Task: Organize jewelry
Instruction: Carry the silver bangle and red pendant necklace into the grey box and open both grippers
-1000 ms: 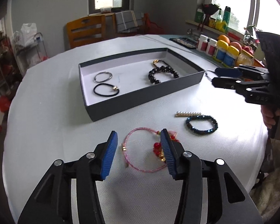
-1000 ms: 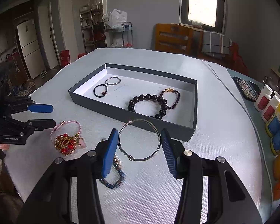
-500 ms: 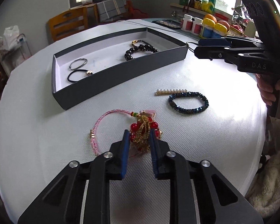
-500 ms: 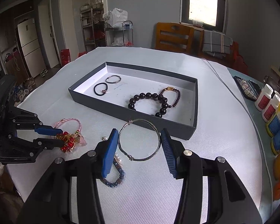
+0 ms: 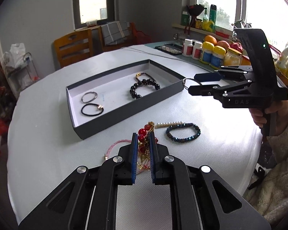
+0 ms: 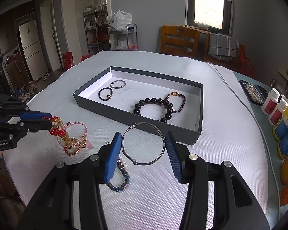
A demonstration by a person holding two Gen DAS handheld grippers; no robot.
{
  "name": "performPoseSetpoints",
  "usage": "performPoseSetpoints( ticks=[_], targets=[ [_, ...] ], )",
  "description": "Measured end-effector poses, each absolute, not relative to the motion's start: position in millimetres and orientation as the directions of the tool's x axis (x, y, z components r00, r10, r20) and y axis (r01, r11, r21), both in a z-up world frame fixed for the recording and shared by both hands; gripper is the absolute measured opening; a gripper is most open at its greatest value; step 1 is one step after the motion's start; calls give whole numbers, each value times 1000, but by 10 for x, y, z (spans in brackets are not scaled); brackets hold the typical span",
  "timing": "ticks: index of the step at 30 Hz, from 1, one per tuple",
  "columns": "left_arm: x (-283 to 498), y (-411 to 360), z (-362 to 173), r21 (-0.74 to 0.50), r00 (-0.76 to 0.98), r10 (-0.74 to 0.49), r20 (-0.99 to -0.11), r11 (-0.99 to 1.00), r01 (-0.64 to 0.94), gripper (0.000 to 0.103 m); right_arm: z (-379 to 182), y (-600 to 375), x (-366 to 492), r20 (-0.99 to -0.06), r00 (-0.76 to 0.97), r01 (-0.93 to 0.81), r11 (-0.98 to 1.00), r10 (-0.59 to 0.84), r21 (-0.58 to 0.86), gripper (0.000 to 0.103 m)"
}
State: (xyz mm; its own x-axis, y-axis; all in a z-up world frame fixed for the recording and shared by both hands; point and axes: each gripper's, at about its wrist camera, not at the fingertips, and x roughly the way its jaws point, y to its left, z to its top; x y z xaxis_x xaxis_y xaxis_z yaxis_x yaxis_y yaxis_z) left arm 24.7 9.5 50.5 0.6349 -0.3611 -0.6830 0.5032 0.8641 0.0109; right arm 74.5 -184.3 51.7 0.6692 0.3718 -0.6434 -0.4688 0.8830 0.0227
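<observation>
The left gripper [image 5: 143, 134] had its blue pads pinched nearly together on the red-bead charm bracelet [image 6: 67, 134], gripping it at the cluster of red beads and gold chain, while the pink cord [image 5: 115, 146] and the rest of the charms trailed down to the white tablecloth [image 5: 48, 134]. Over on the other side, the right gripper [image 6: 143, 149] held a thin wire bangle [image 6: 144, 143] stretched across its half-open jaws, pads pressing on the hoop from either side, just in front of the near wall of the dark tray [image 6: 199, 103]. Inside that tray lay a black bead bracelet [image 6: 153, 107], a small dark-bead strand [image 6: 179, 99], a black hair tie [image 6: 105, 94] and a little ring [image 6: 118, 84]. Still out on the cloth sat the blue bead bracelet [image 5: 183, 133] and a pearl bar clip [image 5: 170, 124]. For the lift to go cleanly, I judged the left side wanted a straight rise until the dangling cord cleared the cloth, then a carry over the tray's near rim high enough that the tassel didn't snag. Release low, in the bare middle patch, so nothing tangled with the beads.
</observation>
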Motion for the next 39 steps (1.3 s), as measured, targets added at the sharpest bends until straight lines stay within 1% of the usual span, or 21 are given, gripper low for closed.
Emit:
performPoseSetpoints(
  ticks=[7, 14, 22, 27, 30, 34, 39],
  targets=[
    [306, 132, 784, 45, 684, -351, -639, 871, 489, 12, 586, -1841, 779, -634, 678, -470, 882, 372, 16, 47],
    [800, 71, 872, 72, 711, -310, -632, 889, 452, 12, 677, -1735, 1104, -629, 674, -481, 877, 388, 26, 47],
    [1724, 38, 675, 14, 695, -276, -664, 925, 381, 12, 598, -1559, 1916, -652, 677, -416, 908, 342, 45, 47],
    [2118, 59, 449, -47, 663, -275, -696, 939, 341, 12, 476, -1419, 2392, -688, 663, -371, 928, 293, 37, 47],
    [2230, 88, 258, -87, 627, -288, -724, 940, 331, 12, 380, -1330, 2579, -724, 631, -362, 931, 278, 42, 47],
    [2270, 55, 57, -85, 579, -279, -766, 937, 339, 12, 198, -1209, 2755, -784, 562, -367, 929, 266, 52, 47],
    [2289, 73, -45, -96, 557, -282, -781, 935, 340, 12, 108, -1097, 2754, -798, 555, -388, 922, 237, 4, 47]
  ],
)
